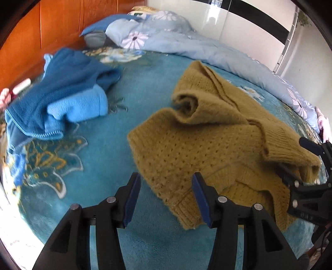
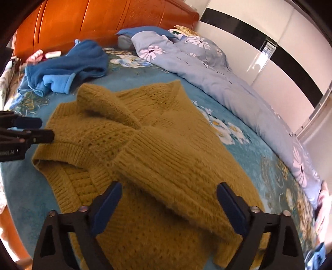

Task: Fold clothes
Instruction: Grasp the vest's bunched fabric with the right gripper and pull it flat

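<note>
Below both open fingers (image 2: 232,204), mustard sweater (image 2: 157,149) (rumpled, unheld).

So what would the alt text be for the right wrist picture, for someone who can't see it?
A mustard-yellow knitted sweater lies partly folded on a teal floral bedspread, seen between the open blue-padded fingers of the right gripper. Behind it lie a crumpled blue fleece garment, a pale blue flowered quilt and an orange wooden headboard; the left gripper enters from the left edge.
</note>
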Tool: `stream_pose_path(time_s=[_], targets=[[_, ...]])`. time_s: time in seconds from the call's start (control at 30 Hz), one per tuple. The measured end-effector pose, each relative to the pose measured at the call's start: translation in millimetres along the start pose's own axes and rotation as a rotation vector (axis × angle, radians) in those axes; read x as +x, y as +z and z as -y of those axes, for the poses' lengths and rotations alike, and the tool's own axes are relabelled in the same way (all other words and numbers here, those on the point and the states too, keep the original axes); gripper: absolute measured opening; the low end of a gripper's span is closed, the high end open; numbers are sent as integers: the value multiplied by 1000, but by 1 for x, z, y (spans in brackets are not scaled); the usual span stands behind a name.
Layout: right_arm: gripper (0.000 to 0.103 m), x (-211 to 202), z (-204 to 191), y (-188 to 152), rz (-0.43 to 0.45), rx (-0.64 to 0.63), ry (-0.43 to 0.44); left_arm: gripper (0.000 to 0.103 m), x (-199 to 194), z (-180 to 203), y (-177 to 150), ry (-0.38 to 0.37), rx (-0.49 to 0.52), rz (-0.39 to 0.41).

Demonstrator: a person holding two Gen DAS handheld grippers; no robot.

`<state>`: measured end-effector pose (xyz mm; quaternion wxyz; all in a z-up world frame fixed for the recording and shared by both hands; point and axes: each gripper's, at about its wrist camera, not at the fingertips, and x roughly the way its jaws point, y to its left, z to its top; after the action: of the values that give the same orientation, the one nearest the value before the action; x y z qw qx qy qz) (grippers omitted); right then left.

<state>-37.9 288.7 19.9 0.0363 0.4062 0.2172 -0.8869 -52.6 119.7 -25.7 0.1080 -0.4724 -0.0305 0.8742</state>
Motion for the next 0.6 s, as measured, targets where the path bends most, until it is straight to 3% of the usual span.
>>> stream_pose_path(time_s=[0.13,0.2,0.23,0.3,0.5,0.6], targets=[[69,-1,7,10,-2,12,15,53,0,-5,-4,3,-14,5],[56,-3,13,15,3,30,28,55,1,-9,-4,-8,-38,8],[53,-5,16,16,5,46,41,58,2,-10,-4,-13,-51,10],[39,-9,24,18,8,75,51,65,4,-16,-3,-16,-82,16],[9,-9,54,24,5,190,40,66,10,-22,-5,-34,-110,6],[2,-5,81,19,-15,271,33,66,10,-22,-5,-37,-123,6]])
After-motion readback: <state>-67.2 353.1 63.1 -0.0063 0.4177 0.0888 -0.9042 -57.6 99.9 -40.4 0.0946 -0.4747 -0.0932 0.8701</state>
